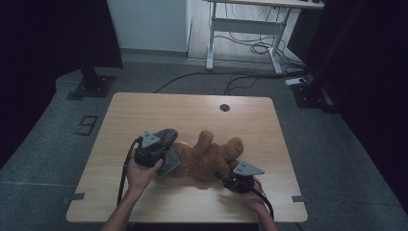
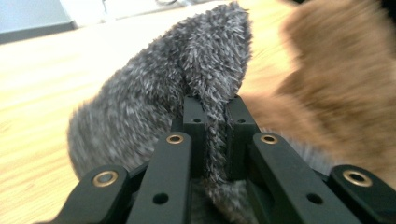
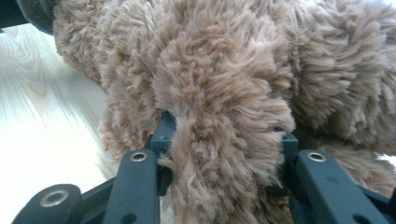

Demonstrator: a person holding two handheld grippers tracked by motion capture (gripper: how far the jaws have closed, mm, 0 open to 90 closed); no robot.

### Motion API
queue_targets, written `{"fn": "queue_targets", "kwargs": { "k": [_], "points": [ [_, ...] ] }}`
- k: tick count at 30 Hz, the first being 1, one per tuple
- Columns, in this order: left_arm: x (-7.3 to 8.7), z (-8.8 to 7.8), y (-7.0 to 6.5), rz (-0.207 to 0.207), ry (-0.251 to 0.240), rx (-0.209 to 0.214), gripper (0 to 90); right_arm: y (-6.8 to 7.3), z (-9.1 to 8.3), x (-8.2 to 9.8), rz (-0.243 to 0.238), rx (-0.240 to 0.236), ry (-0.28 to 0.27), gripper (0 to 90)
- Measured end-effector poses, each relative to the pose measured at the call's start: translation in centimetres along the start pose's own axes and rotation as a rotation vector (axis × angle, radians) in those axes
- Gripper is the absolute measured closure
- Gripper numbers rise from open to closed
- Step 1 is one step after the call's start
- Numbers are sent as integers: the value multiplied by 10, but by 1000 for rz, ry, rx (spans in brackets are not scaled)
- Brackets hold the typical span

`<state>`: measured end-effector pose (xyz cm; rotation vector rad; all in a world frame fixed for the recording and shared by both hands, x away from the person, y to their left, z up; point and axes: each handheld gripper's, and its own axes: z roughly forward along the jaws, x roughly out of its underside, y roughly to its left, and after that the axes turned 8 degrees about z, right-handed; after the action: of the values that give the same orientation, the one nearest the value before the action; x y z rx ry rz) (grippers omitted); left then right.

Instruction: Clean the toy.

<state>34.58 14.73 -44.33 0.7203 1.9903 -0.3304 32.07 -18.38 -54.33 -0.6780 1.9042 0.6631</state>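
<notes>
From above we see the bear lying mid-bench with grey cloth at one end, not yet clear of it; our left tongs show themselves pinched on that cloth, and our right tongs clamp a brown limb.

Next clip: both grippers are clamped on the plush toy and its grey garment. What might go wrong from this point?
1. The left gripper pinches only a thin fold of the grey fuzzy garment; a pull may slip it free.
2. The right gripper clamps a thick tuft of the brown teddy bear; opposing pulls may strain fur or seams.
3. The bear lies near the front edge of the table; tugging might drag it off.
</notes>
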Motion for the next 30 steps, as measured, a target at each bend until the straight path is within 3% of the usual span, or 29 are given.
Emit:
{"fn": "queue_targets", "kwargs": {
  "k": [3, 5, 7, 11, 14, 16, 18, 19, 21, 22, 26, 30],
  "points": [
    [-20, 2, -25, 58, -30, 61, 815, -1, 0, 0, 20, 2, -7, 582],
    [-35, 10, -43, 72, -46, 125, 815, 0, 1, 0, 19, 4, -11, 582],
    [-50, 20, -62, 92, -58, 182, 815, 0, 0, 0, 19, 3, -9, 582],
    [-80, 47, -104, 146, -54, 253, 815, 0, 0, 0, 12, 6, -11, 581],
    [-91, 77, -128, 152, 0, 289, 815, 0, 0, 1, 9, 11, -17, 580],
    [-87, 102, -137, 210, 92, 232, 814, 1, -1, 1, 6, 15, -14, 580],
    [-74, 120, -132, 232, 162, 182, 814, 2, -1, 2, 7, 22, -18, 580],
    [-68, 123, -127, 208, 163, 191, 813, 3, -1, 2, 5, 25, -17, 580],
    [-59, 120, -110, 89, 116, 248, 814, 3, 0, 2, 2, 28, -16, 580],
    [-59, 116, -105, 72, 110, 247, 815, 4, 0, 2, -4, 30, -18, 580],
    [-56, 95, -90, 105, 116, 167, 814, 4, 1, 2, -9, 38, -18, 581],
    [-40, 77, -65, 124, 128, 69, 812, 5, 1, 2, -8, 53, -21, 581]
  ]
}}
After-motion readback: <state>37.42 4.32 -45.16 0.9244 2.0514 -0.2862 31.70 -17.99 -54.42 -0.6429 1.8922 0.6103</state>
